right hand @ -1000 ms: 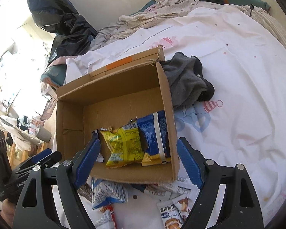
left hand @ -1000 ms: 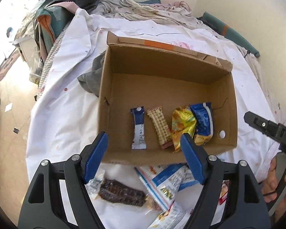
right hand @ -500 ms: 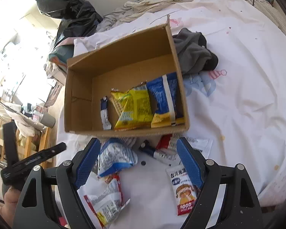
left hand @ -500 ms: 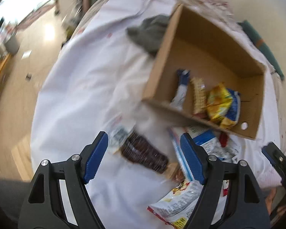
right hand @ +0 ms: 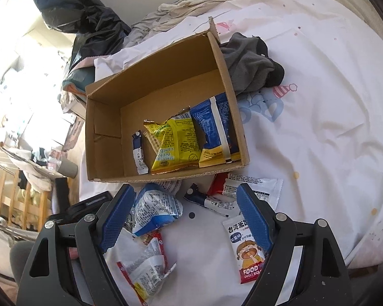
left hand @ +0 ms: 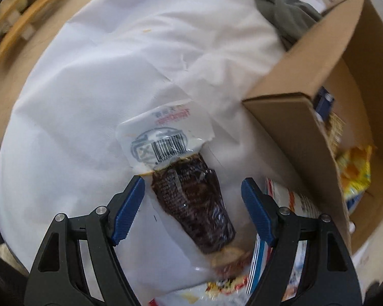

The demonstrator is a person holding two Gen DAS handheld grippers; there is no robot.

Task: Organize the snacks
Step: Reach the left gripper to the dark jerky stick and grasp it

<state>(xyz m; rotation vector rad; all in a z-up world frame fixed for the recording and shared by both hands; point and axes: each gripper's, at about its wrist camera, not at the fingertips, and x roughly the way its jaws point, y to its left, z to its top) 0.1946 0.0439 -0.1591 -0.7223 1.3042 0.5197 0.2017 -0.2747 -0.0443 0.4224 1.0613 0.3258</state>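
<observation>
A clear packet of dark brown snack (left hand: 191,199) with a white barcode end lies on the white sheet. My left gripper (left hand: 194,204) points down over it, open, with the packet between its blue fingers (left hand: 127,209) and clear of both pads. A cardboard box (right hand: 229,81) (left hand: 293,132) holds a yellow bag (right hand: 176,142), a blue bag (right hand: 214,127) and a small blue-white stick (right hand: 139,153). My right gripper (right hand: 185,216) hangs open above the loose packets in front of the box, holding nothing.
Loose packets lie before the box: a blue-white bag (right hand: 158,209), a red-white wrapper (right hand: 245,188), a rice-cracker packet (right hand: 245,250) and a crumpled one (right hand: 145,270). A grey cloth (right hand: 250,63) lies beside the box. A black bag (right hand: 89,23) is behind it. The bed's edge drops to the floor (left hand: 20,58).
My left gripper has swung away from the box, rolled and dropped low over the dark snack packet. The right gripper has pulled back a little, bringing more of the loose packets into view.
</observation>
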